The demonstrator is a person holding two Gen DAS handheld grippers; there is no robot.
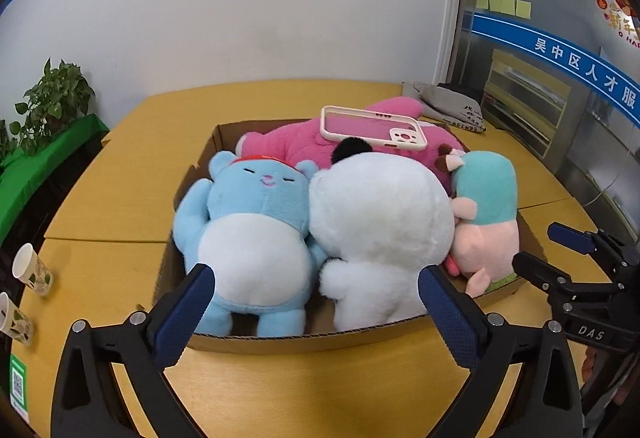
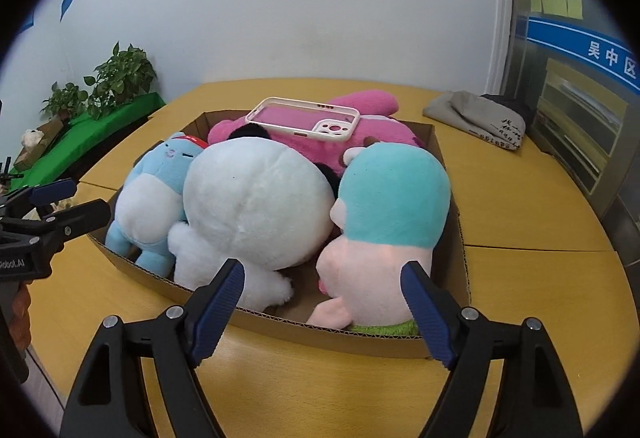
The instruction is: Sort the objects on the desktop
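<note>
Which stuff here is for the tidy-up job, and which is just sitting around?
For the job:
- cardboard box
- blue plush
- white plush
- pink plush
- teal-and-pink plush
- phone case
- left claw and right claw, both open

Just lying about:
- paper cups
- potted plant
- grey bag

The yellow wooden bench [image 1: 120,190] carries a cardboard box [image 1: 288,343] at frame centre, two paper cups [image 1: 32,270] at lower left, and folded grey cloth [image 1: 452,106] at upper right.
</note>
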